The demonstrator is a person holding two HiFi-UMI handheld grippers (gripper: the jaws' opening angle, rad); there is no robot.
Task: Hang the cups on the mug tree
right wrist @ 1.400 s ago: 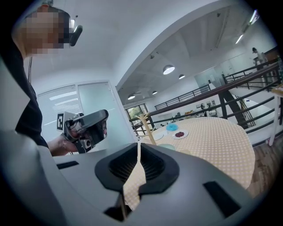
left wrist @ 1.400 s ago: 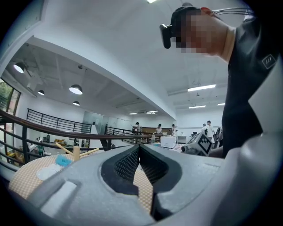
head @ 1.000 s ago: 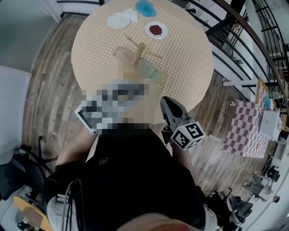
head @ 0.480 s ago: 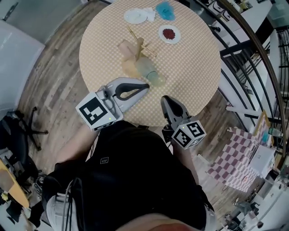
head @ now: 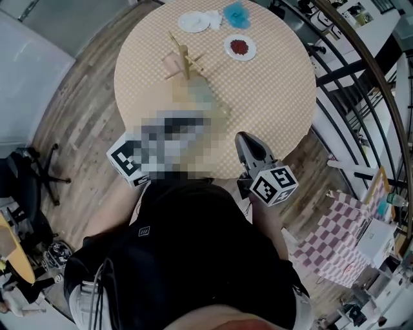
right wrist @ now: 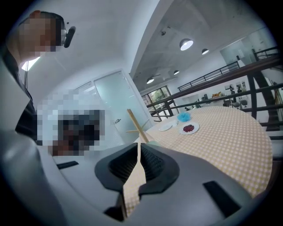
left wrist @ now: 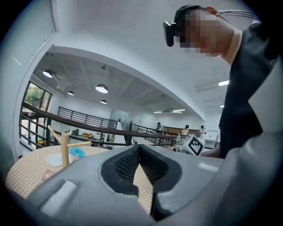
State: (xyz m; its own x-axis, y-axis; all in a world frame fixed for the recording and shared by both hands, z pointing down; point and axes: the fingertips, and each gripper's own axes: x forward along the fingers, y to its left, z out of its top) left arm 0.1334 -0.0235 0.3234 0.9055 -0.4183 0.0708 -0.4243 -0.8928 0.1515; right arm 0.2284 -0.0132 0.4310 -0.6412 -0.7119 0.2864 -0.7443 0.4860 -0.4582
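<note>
Jaws of left gripper (left wrist: 139,149) and right gripper (right wrist: 138,147) are clenched on nothing, near the table's (head: 284,97) near edge. Mug tree (head: 186,59) is seen upright, far left on it.

I count one round table (head: 274,97) carrying a single mug tree (head: 185,59), two plates, one plain white (head: 193,22) and one with red bits (head: 239,47), and one blue clump (head: 237,13). Of cups I can make out two, a pinkish cup (head: 171,63) and a pale green cup (head: 205,98); any others are too blurred to count. I have two tools, one left gripper (left wrist: 139,145) and one right gripper (head: 244,137).
</note>
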